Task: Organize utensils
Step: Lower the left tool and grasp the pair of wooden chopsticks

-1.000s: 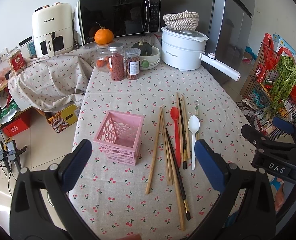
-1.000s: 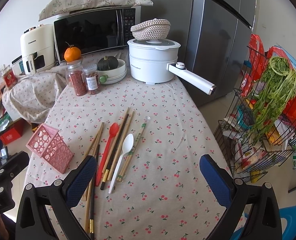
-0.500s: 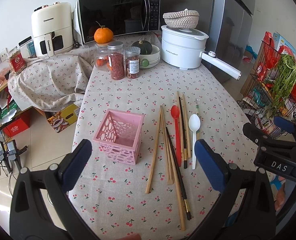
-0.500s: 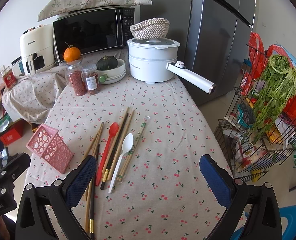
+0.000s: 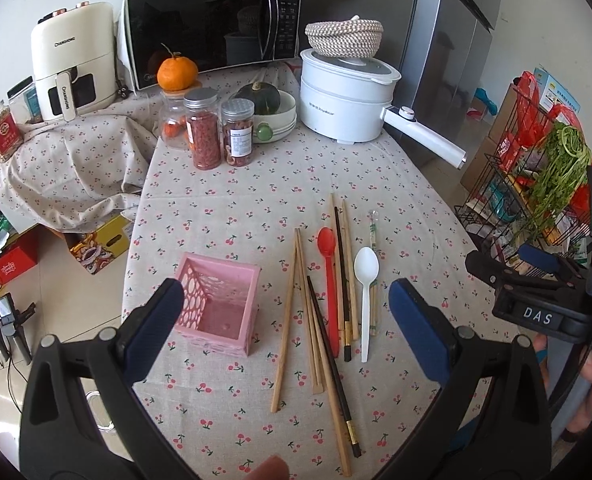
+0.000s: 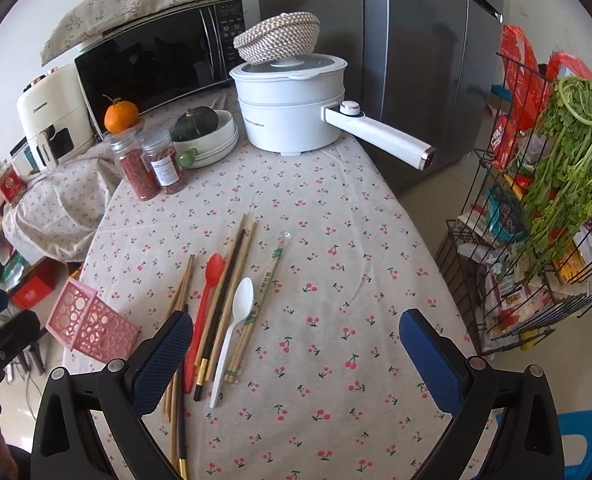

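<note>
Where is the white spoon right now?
In the left wrist view the white spoon lies flat on the cherry-print tablecloth, right of the red spoon, against the wrapped chopsticks.

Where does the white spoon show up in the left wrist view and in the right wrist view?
Left wrist: the white spoon lies right of centre, bowl away from the camera, right of the red spoon.
Right wrist: the white spoon lies left of centre, beside the left finger.
Shared landmark: the pink basket, left of the utensils in both.
</note>
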`<state>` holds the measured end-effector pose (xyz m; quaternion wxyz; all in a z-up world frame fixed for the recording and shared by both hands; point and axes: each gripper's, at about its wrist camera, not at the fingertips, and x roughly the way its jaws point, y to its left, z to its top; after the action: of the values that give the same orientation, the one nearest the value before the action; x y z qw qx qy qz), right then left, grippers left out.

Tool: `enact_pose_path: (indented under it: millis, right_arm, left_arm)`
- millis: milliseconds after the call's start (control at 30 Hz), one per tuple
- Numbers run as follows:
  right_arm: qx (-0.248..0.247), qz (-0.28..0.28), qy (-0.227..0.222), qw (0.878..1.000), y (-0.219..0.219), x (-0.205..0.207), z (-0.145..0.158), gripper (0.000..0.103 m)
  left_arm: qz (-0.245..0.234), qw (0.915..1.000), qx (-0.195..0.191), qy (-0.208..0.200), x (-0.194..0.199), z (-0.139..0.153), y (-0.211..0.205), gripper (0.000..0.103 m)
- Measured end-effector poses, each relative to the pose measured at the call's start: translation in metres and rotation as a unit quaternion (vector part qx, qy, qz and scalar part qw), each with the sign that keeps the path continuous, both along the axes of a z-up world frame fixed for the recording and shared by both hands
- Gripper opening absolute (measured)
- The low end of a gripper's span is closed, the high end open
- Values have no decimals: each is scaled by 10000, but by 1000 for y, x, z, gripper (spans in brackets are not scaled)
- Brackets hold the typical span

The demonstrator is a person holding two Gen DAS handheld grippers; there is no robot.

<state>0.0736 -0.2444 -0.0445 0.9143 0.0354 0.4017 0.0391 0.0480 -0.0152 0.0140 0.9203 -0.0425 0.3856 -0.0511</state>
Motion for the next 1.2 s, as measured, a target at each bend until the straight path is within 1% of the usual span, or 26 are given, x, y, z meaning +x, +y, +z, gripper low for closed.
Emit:
enact_pose_path:
  millis: [33, 67, 100, 133, 167, 200, 233, 267, 333, 367, 433, 500, 567, 633, 733, 867, 900, 933, 1033, 1133, 1167, 1200]
  right_arm:
    - [41, -17, 132, 9999, -5, 8, -5, 103]
    - [70, -31, 260, 9996, -10, 15, -10, 103]
    - [87, -46, 394, 9992, -14, 23, -14, 103]
    - [103, -64, 517, 9986, -18, 29, -19, 103]
    - [127, -83, 631, 9979, -23, 34, -24, 103]
    - [156, -100, 737, 9971, -26, 39, -28, 103]
    - [194, -107, 840, 9962, -29, 43, -33, 103]
    - [253, -113, 932, 9953, -32, 45, -38, 103]
    - [411, -83, 1115, 9929, -34, 49, -45, 103]
    - [487, -54, 1173, 9919, -36, 51, -48, 103]
    - [585, 3, 1233, 9906, -37, 51, -50, 103]
    - [600, 23, 1214, 9908, -37, 50, -50, 103]
    - [586, 16, 1206, 9910, -37, 51, -49, 103]
    - [611, -14, 1224, 9906, -39, 53, -50, 103]
    - [683, -28, 1285, 9894, -42, 55, -52, 103]
    - [717, -29, 1292, 9890, -42, 56, -52, 103]
    - [715, -26, 1291, 9890, -42, 56, -52, 103]
    - [712, -23, 1291, 9891, -41, 56, -52, 103]
    - [699, -37, 1312, 9889, -41, 56, -53, 103]
    - [715, -87, 1331, 9885, -42, 57, -55, 103]
    - [720, -101, 1336, 9884, -42, 58, -55, 103]
    - [722, -104, 1348, 9882, -42, 58, -55, 103]
  left_arm:
    - [-101, 9995, -295, 99, 8, 0, -2, 100]
    - [-197, 9985, -363, 350, 18, -4, -8, 98]
    - [-315, 9970, -443, 546, 30, -8, -14, 92]
    - [-438, 9936, -653, 813, 42, -12, -20, 83]
    - [-543, 9889, -819, 1112, 53, -19, -27, 78]
    - [-611, 9854, -828, 1356, 66, -25, -35, 69]
    - [-619, 9807, -748, 1695, 78, -38, -40, 61]
    - [-589, 9772, -709, 1913, 89, -47, -46, 56]
    - [-423, 9708, -572, 2289, 107, -67, -54, 38]
    - [-318, 9673, -506, 2465, 113, -77, -56, 34]
    - [-180, 9608, -329, 2745, 125, -97, -62, 22]
    - [-27, 9575, -102, 2882, 134, -113, -67, 15]
    - [161, 9520, 21, 3057, 141, -126, -64, 14]
    - [323, 9478, 45, 3173, 146, -135, -60, 13]
    - [496, 9436, 134, 3271, 147, -142, -59, 13]
    - [647, 9409, 152, 3321, 145, -153, -60, 13]
    - [688, 9427, 185, 3259, 145, -153, -60, 13]
    - [685, 9426, 175, 3265, 146, -157, -61, 13]
    - [732, 9403, 92, 3324, 146, -163, -58, 14]
    - [751, 9391, 15, 3352, 155, -171, -50, 14]
    - [768, 9408, -35, 3300, 154, -171, -49, 14]
    - [777, 9406, -94, 3305, 156, -173, -45, 13]
